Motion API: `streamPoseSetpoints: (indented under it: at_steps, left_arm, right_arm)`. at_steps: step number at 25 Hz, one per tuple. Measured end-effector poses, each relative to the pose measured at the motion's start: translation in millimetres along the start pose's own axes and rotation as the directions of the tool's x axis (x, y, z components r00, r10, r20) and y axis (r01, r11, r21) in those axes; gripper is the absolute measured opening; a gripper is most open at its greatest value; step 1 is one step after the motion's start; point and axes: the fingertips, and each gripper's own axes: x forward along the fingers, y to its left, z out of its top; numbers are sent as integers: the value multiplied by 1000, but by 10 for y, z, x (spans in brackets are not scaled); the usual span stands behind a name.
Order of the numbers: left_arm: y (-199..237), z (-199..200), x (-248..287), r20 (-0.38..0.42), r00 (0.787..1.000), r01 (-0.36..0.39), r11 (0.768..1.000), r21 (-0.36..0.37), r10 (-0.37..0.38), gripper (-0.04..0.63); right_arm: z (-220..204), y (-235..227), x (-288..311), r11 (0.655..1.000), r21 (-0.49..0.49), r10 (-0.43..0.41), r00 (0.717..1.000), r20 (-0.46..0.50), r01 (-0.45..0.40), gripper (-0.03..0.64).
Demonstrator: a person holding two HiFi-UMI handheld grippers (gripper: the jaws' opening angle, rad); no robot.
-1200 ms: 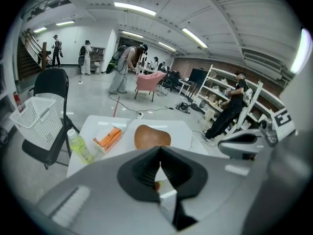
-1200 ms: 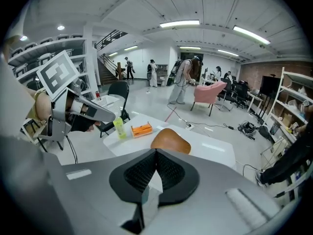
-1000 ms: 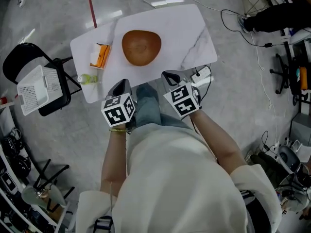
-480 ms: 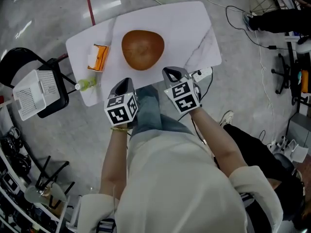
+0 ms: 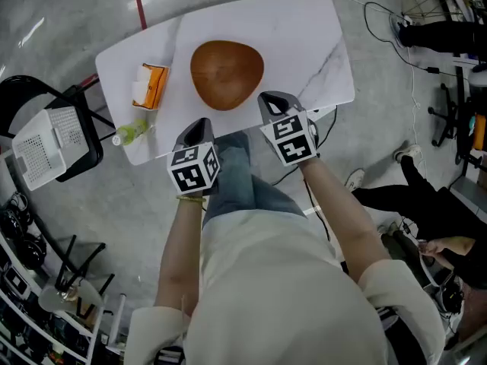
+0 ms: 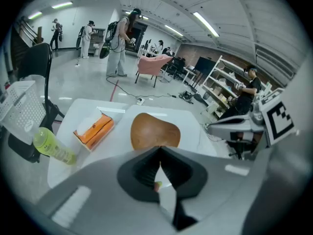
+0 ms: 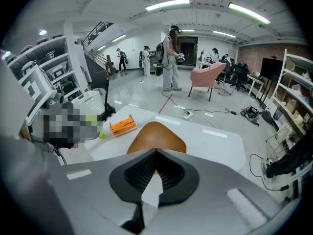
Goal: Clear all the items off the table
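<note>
A brown wooden bowl (image 5: 227, 73) sits in the middle of the white marble table (image 5: 304, 36). To its left lies an orange tissue pack (image 5: 148, 87), and a green bottle (image 5: 131, 132) lies on its side at the table's near left edge. My left gripper (image 5: 199, 128) hovers over the near table edge, just short of the bowl, shut and empty. My right gripper (image 5: 272, 101) is shut and empty beside the bowl's near right rim. The left gripper view shows the bowl (image 6: 155, 131), pack (image 6: 94, 129) and bottle (image 6: 51, 146) ahead of the jaws.
A black chair (image 5: 30, 97) carrying a white mesh basket (image 5: 46, 144) stands left of the table. Cables (image 5: 396, 21) run over the floor at the right, where a person's legs (image 5: 403, 196) show. Shelves and other people stand far off in the gripper views.
Both grippers have moved forward and down toward the table, now reaching its near edge. Nothing on the table has shifted. A person's legs have come in at the right.
</note>
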Motion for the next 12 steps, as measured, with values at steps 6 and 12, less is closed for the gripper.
streamPoseSetpoints:
  at_steps: [6, 12]
  left_arm:
    - [47, -166, 254, -44, 999, 6, 1000, -4, -6, 37]
    - [81, -379, 542, -102, 994, 22, 999, -49, -26, 143]
  right_arm:
    - [-45, -150, 280, 1000, 14, 0, 1000, -32, 0, 0]
    - [-98, -328, 550, 999, 41, -7, 998, -59, 10, 3]
